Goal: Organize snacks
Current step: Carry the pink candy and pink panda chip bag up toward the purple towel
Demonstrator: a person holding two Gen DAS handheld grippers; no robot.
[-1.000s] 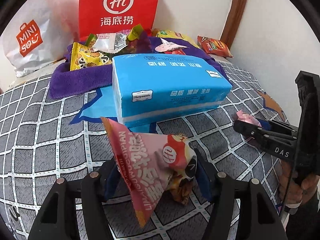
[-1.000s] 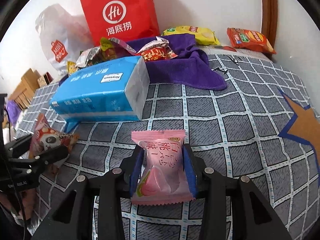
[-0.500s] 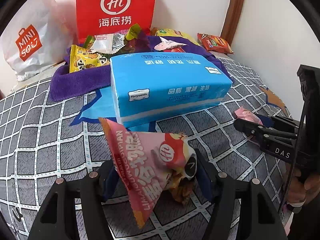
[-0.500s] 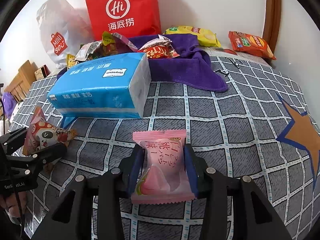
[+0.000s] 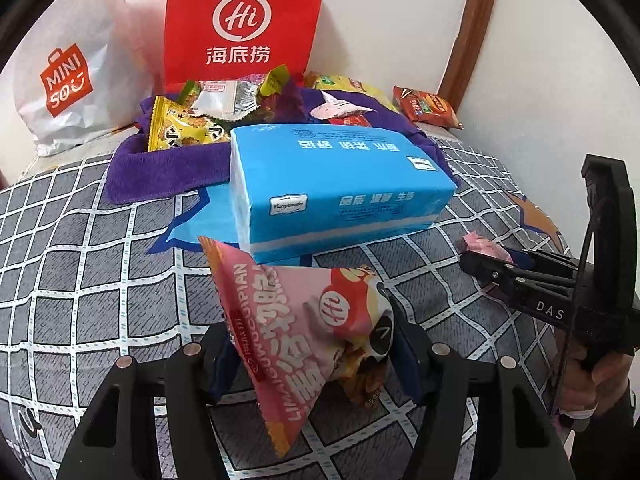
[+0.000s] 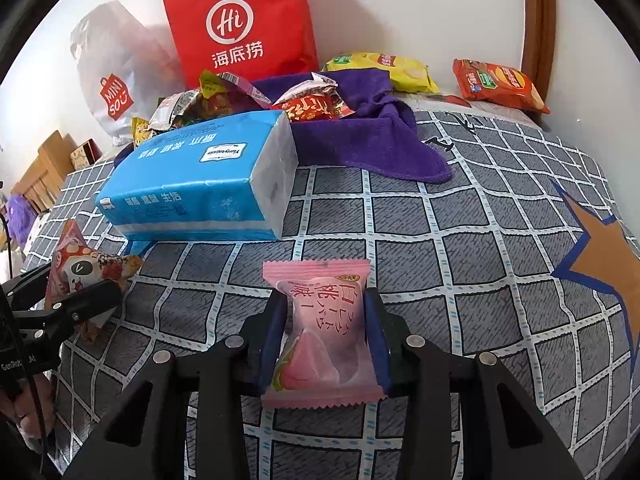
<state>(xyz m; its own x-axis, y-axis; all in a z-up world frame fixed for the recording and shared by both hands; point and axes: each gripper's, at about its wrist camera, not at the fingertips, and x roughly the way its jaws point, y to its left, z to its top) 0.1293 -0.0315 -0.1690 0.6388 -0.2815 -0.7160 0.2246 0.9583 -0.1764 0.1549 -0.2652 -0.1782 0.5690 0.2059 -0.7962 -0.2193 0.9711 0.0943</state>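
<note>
My left gripper (image 5: 312, 340) is shut on a pink triangular snack packet (image 5: 288, 312) with a panda face, and its jaws are closing tighter on it. The packet tilts above the checked bedspread (image 5: 80, 264). The same packet (image 6: 80, 268) shows at the left edge of the right wrist view. My right gripper (image 6: 324, 320) is shut on a flat pink peach sweet packet (image 6: 320, 280), with its jaws closing as the blue pads press both sides. It appears in the left wrist view as the right gripper (image 5: 492, 264), held by a hand at the right.
A big blue tissue pack (image 5: 340, 184) lies just beyond both grippers. Behind it a purple towel (image 5: 160, 168) carries several loose snacks. A red paper bag (image 5: 244, 20) and a white bag (image 5: 68, 80) stand by the wall. Yellow chips (image 6: 384, 70) and red chips (image 6: 496, 84) lie at the back right.
</note>
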